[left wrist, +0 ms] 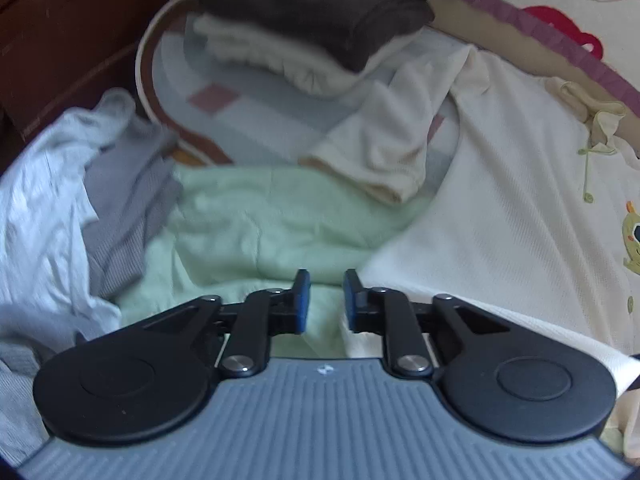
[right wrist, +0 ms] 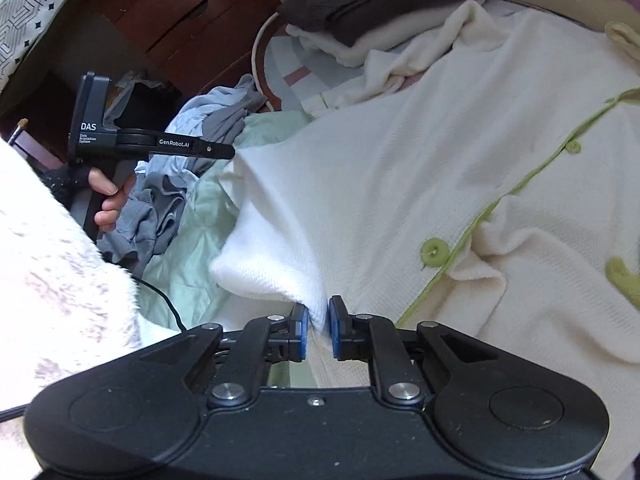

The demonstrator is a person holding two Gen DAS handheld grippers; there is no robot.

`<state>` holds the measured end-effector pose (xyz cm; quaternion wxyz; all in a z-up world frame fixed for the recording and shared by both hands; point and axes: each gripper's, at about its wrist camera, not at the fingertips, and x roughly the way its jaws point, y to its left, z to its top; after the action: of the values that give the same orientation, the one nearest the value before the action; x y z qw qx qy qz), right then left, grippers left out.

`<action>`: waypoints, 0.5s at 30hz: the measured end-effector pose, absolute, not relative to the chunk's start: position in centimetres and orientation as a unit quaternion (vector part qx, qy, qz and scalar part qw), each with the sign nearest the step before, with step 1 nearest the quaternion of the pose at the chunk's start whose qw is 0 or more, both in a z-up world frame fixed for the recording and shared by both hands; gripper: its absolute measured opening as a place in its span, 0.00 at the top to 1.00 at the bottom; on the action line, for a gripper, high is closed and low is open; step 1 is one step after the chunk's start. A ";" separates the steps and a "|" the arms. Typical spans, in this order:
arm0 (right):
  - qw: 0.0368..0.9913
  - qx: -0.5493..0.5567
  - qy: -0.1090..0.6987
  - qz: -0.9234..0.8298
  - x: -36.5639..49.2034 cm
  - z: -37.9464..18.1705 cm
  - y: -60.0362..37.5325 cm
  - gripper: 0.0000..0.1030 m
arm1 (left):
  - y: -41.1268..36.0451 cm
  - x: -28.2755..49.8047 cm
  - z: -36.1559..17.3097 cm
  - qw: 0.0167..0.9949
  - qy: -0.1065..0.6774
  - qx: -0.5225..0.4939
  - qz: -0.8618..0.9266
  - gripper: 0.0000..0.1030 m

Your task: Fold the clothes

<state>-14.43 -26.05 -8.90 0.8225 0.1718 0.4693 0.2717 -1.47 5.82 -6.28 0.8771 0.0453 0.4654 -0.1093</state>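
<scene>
Mid-fold on the white knit top, both grippers hovering at its near edge

The white knit top [right wrist: 400,168] with the green trim lies spread just in front of the folded stack [right wrist: 372,4], partly over the mint sheet [left wrist: 248,220]. The left gripper [left wrist: 325,300] has its jaws apart with nothing between them, just beside the top's edge. The right gripper [right wrist: 318,330] has a fold of the top's hem between its pads, but there's a gap showing, so I'd say it isn't pinching. If it were me: re-grab both corners at matching spots, lift evenly, lay the edge toward the buttons, and keep clear of the grey pile [left wrist: 60,200] left of it.
</scene>
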 end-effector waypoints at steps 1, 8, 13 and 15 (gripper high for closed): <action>0.822 0.189 0.459 0.279 -14.3 -8.2 -26.9 0.64 | 5.9 -1.2 -5.9 0.881 0.457 0.047 -0.111 0.65; 0.803 0.383 0.367 0.272 -8.8 -7.2 -35.3 0.43 | 3.1 4.1 -6.3 0.888 0.423 0.056 -0.171 0.59; 0.879 0.317 0.325 0.143 -4.6 -6.3 -37.0 0.42 | -0.9 8.8 -9.1 0.881 0.419 0.096 -0.196 0.58; 0.905 0.264 0.315 0.106 -3.6 -6.6 -36.8 0.41 | -2.9 9.7 -9.7 0.890 0.389 0.148 -0.184 0.58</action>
<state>-3.56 -36.84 -6.63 0.9053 0.2642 0.3152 0.1060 9.67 -2.89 -9.72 0.8904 0.1480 0.3895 -0.1835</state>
